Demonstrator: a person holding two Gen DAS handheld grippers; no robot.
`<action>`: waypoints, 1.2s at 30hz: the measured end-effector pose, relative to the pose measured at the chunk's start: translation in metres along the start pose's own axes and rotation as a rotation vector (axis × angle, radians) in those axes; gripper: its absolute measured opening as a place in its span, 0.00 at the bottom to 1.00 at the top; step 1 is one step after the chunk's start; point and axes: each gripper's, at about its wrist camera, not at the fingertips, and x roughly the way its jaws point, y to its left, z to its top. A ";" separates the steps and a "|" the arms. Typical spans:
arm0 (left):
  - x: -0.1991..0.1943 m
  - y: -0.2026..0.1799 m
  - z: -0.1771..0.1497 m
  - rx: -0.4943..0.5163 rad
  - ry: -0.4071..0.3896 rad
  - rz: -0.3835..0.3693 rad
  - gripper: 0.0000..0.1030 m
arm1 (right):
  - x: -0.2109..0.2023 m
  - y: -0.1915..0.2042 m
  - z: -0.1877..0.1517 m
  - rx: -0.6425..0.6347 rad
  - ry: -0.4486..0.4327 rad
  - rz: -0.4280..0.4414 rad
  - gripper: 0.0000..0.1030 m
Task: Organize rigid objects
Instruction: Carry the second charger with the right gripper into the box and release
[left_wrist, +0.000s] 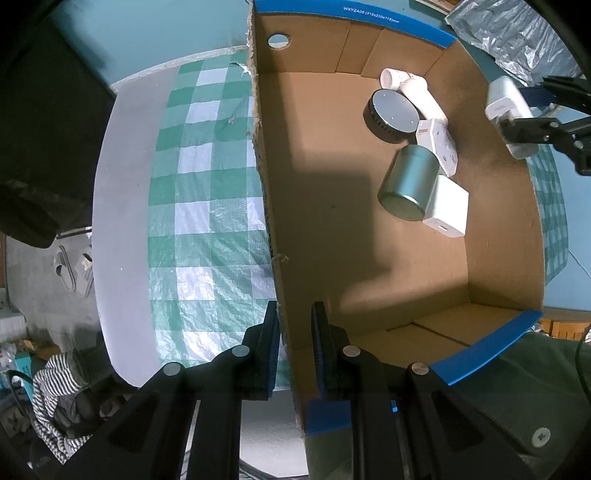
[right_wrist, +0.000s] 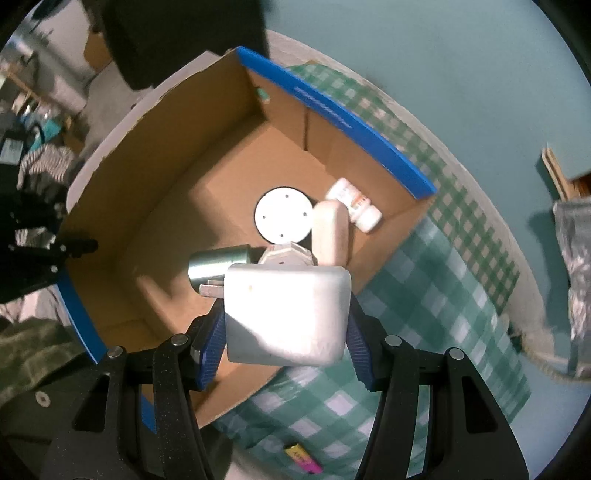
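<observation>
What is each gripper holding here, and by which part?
The right gripper grips a white power adapter by its two opposite side faces. The left gripper straddles the cardboard box wall.

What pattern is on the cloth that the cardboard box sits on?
Green-and-white check on the cloth, clearest in the left wrist view beside the cardboard box.

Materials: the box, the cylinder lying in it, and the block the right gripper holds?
Box: corrugated cardboard, matte brown, fluted torn edge, blue tape.
Cylinder: likely brushed metal, satin grey-green sheen.
Block: probably white plastic charger, smooth, metal prongs, held by the right gripper.
</observation>
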 end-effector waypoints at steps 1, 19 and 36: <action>0.000 0.000 0.000 0.000 0.000 0.000 0.15 | 0.002 0.002 0.001 -0.014 0.000 -0.001 0.56; 0.000 0.002 0.002 -0.006 -0.001 0.003 0.15 | 0.044 0.022 0.011 -0.137 0.084 -0.016 0.56; 0.001 0.004 0.002 -0.009 0.011 0.001 0.15 | 0.000 0.005 0.005 -0.064 -0.007 -0.016 0.56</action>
